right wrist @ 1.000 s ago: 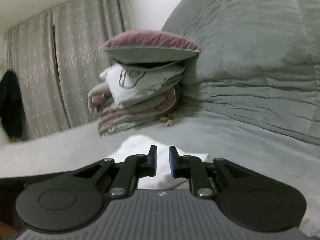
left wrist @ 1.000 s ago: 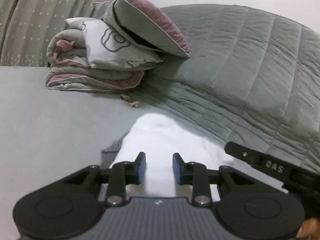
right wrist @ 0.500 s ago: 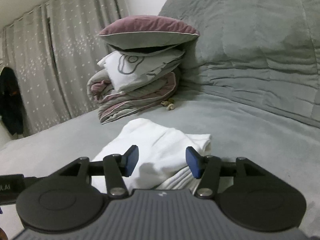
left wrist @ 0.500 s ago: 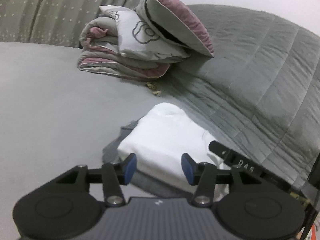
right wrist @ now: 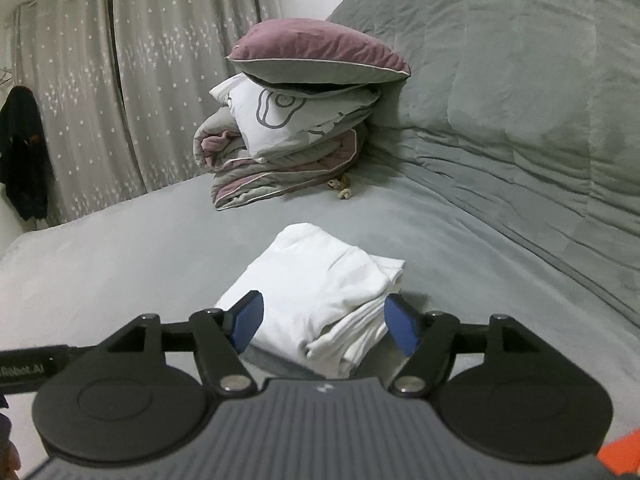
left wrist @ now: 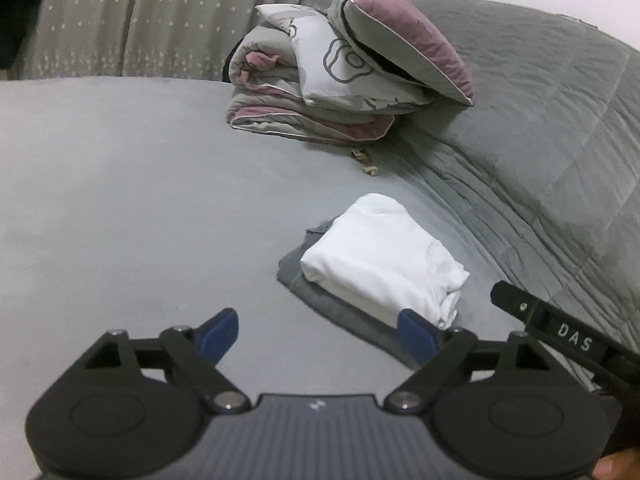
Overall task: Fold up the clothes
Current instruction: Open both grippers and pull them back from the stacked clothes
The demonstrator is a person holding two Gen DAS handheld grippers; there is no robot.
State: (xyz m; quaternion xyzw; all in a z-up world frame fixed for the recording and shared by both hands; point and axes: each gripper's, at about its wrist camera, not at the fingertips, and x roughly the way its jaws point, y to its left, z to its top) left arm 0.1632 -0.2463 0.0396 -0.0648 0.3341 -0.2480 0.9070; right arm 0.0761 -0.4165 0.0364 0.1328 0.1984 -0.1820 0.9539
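Observation:
A folded white garment lies on a flat grey cloth on the grey bed. My left gripper hangs above and short of the pile, its jaws opening wide, nothing between the blue pads. My right gripper is raised over the near edge of the white garment, jaws opening too; the garment shows through the gap below the pads, untouched. The right gripper's black finger reaches into the left wrist view at the right.
A stack of folded grey and mauve quilts with a pillow on top stands at the back. A grey quilted cover rises on the right. Star-patterned curtains hang behind. A dark garment hangs at far left.
Both grippers opened from nearly shut to wide, let go of the white garment, and rose and pulled back from it. The folded pile stays on the bed.

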